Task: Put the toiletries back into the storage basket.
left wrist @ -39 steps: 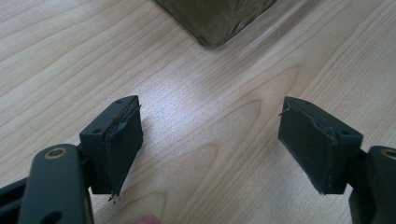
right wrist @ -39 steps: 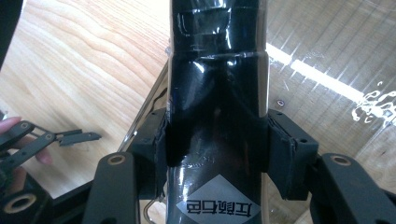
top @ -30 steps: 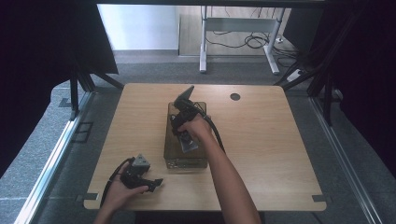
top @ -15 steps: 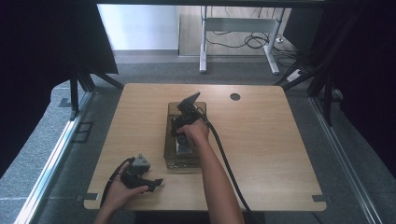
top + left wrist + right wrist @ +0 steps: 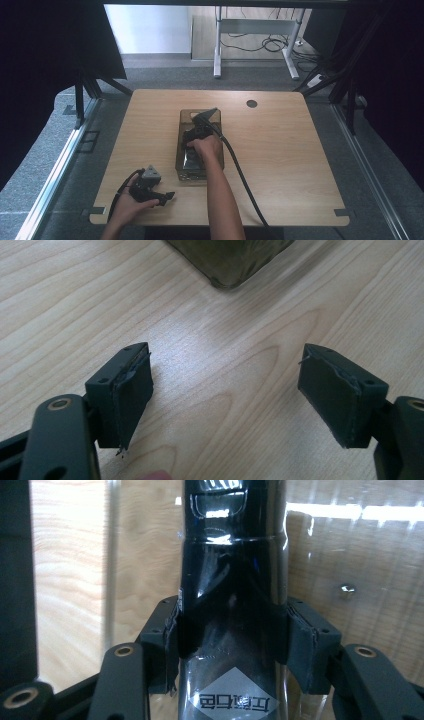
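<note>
Right gripper (image 5: 231,645) clamped on glossy black bottle (image 5: 232,580), pads pressing both sides; bottle inside clear smoky bin (image 5: 199,145) mid-table; left gripper (image 5: 225,395) jaws wide apart, nothing between, low over bare wooden table (image 5: 215,340) just short of bin's corner.

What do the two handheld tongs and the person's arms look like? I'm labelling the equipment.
Both tongs are black. The left tongs have blocky rectangular pads with frayed edges, brass-coloured pivots and a grey three-cornered plate on top. A thick black cable trails from the right tongs. Both forearms are bare, no sleeves.
</note>
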